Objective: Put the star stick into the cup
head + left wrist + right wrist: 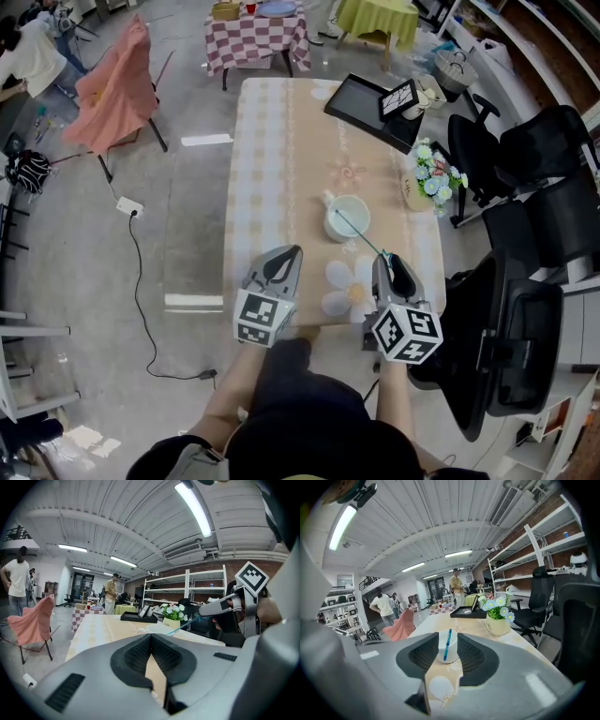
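Cup stands mid-table, white, upright. Star stick already in cup, lower end inside, shaft leaning out over rim toward right gripper. Right gripper just beside cup on person's side, jaws spread wide, stick in gap, pads not pressing it. Left gripper near cup, to its left, tips together, nothing held. Flower pot right of cup.

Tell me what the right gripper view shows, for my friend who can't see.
A blue stick stands in a white cup on the table, framed by the right claw's open jaws. A flower pot sits further right.
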The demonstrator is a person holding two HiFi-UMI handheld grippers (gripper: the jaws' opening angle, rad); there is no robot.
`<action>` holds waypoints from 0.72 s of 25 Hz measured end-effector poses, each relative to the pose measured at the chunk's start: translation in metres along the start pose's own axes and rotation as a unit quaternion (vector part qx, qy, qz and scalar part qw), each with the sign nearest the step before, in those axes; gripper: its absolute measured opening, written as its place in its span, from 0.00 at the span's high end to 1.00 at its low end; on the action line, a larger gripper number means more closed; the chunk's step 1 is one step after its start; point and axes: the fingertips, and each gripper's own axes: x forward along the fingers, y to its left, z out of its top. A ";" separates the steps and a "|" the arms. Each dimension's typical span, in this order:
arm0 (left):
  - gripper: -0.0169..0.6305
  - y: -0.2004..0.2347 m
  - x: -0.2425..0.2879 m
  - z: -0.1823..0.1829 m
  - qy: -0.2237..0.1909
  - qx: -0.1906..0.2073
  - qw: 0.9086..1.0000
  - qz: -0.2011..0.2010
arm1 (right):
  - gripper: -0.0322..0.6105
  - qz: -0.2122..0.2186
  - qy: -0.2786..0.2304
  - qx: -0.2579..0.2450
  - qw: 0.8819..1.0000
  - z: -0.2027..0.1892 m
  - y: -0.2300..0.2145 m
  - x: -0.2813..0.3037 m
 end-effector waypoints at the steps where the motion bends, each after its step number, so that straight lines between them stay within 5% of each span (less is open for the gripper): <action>1: 0.96 -0.002 0.000 0.000 0.000 0.001 1.000 -0.003 | 0.76 -0.001 -0.001 0.001 1.000 0.000 0.000 -0.002; 18: 0.96 -0.017 -0.009 0.009 0.000 0.024 0.999 -0.044 | 0.75 -0.025 -0.024 0.012 0.999 -0.001 0.007 -0.028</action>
